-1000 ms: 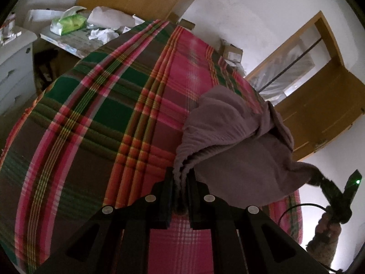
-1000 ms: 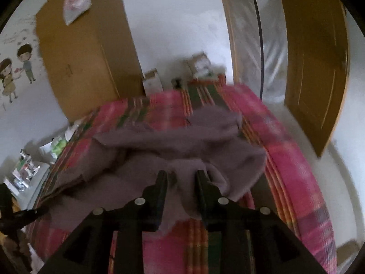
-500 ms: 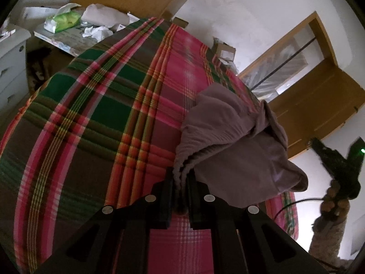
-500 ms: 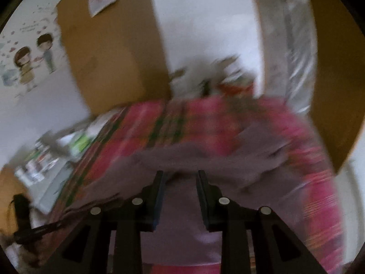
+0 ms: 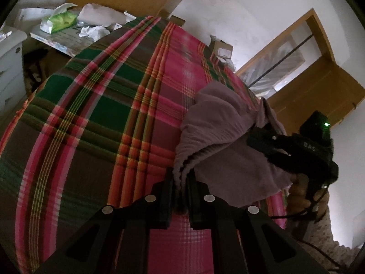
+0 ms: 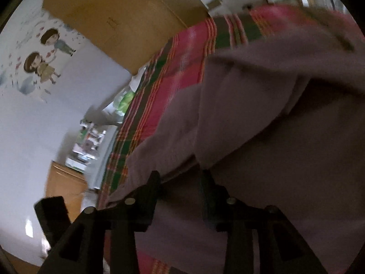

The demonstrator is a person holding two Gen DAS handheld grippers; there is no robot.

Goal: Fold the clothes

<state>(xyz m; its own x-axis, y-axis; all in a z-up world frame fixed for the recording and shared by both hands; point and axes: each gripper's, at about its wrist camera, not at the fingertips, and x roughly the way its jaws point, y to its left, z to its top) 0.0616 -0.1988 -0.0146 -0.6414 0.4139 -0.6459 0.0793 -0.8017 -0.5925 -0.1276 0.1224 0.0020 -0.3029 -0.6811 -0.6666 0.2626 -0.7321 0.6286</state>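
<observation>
Left gripper [image 5: 180,182] has its two fingers pressed together on a bunched, ribbed edge of the mauve garment [image 5: 219,132], which lies heaped on the plaid bedspread [image 5: 95,118] toward the bed's right side. Right gripper [image 5: 255,134], seen from the left wrist camera, reaches into the garment's far fold with a hand [image 5: 298,194] behind it; in its own view its fingers [image 6: 152,182] stand apart with the cloth [image 6: 262,125] spread before and between them, nothing pinched that can be seen. That view is blurred. To the left of the garment the bedspread lies flat and bare, wide open room. Beyond the bed's left edge sit a cluttered side table [image 5: 57,41] with a green tissue pack [image 5: 59,20] and crumpled paper [image 5: 93,30]. Small boxes [image 5: 221,48] stand at the bed's far end against the white wall, and a wooden door frame [image 5: 319,73] rises on the right.
</observation>
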